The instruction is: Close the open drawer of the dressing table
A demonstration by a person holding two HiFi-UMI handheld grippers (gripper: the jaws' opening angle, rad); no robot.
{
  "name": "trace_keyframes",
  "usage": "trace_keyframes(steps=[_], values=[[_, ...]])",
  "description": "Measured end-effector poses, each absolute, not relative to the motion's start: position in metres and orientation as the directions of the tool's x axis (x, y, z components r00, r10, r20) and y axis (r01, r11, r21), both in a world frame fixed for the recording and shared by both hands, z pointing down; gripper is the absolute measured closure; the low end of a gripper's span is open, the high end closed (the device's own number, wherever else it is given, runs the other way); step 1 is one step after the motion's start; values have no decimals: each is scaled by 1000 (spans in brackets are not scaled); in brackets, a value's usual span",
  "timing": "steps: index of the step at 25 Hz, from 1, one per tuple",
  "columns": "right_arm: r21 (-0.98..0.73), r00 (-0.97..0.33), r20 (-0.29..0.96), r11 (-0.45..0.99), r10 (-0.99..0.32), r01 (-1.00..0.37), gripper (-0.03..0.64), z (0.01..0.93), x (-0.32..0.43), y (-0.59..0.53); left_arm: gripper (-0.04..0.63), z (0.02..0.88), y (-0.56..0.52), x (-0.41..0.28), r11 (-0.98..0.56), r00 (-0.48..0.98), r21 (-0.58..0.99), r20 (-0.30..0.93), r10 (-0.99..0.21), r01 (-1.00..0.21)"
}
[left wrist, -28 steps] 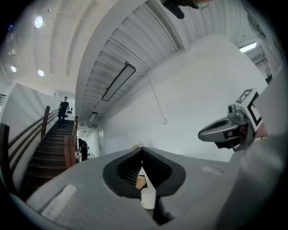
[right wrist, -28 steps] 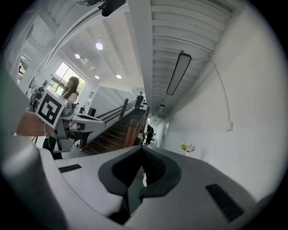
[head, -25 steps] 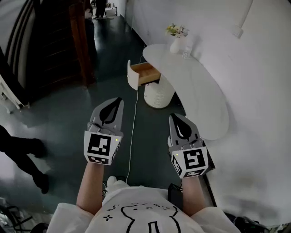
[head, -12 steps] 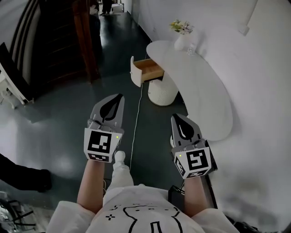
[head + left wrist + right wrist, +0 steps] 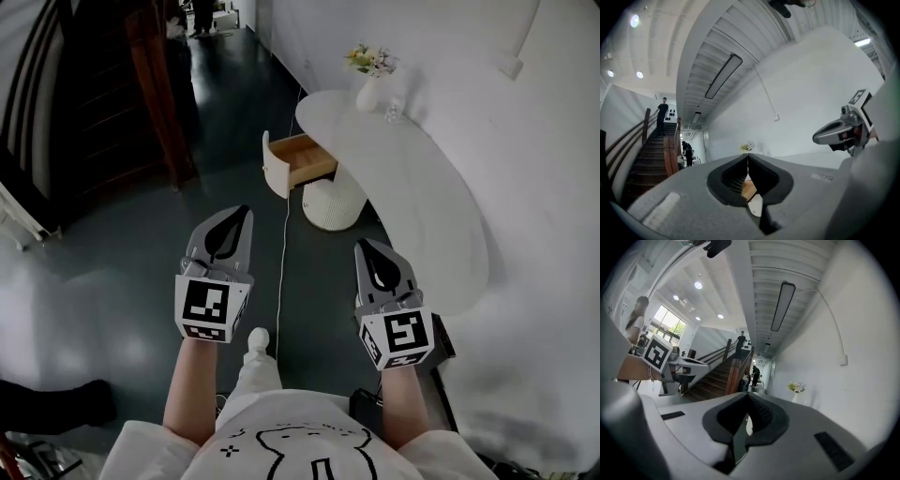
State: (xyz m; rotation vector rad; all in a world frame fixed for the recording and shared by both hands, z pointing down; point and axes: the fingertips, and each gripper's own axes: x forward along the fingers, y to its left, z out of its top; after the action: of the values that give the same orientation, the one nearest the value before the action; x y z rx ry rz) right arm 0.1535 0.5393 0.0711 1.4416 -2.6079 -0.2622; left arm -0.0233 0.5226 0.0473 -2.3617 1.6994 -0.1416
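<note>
**Q:** How are the two grippers held?

**A:** The left gripper [image 5: 242, 214] and the right gripper [image 5: 362, 246] hang side by side above the floor [image 5: 122, 262], which is dark and glossy. Each has its grey, black-padded jaws pressed together at the tips, with nothing between them.

**Q:** And where is the drawer?

**A:** The drawer [image 5: 300, 157] has pale wood inside and a curved white front. It stands pulled out to the left at the far end of the dressing table [image 5: 422, 197], well apart from both grippers. The table's long, rounded top is smooth and white, and it runs along the white wall [image 5: 544, 234] on the right.

**Q:** What else is nearby?

**A:** A white ribbed drum [image 5: 330, 199], possibly a stool, sits under the table just beside the drawer. A white vase [image 5: 368, 92] of flowers stands at the far end of the top. A thin pale cable [image 5: 281, 253] trails across the floor between the grippers.
</note>
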Motion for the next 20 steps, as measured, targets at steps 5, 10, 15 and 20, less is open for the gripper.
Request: trace_keyframes(steps=[5,10,15,20], values=[[224,-511,67,512,-857,-829,618,78,130,480,578,56,459,-48,-323,339,-210,-45,-940,-923],[220,-487,75,491,-870,-843,618,77,102,420,578,59,393,-77,-346,359,-190,-35,-933,-919],[213,-446,78,451,-892,-867,618,81,77,364,578,68,334,-107,-373,382,-171,-24,-924,-912],[210,-429,85,438,-899,-874,618,84,53,328,578,71,294,-125,-405,414,-173,-20,-910,-898]])
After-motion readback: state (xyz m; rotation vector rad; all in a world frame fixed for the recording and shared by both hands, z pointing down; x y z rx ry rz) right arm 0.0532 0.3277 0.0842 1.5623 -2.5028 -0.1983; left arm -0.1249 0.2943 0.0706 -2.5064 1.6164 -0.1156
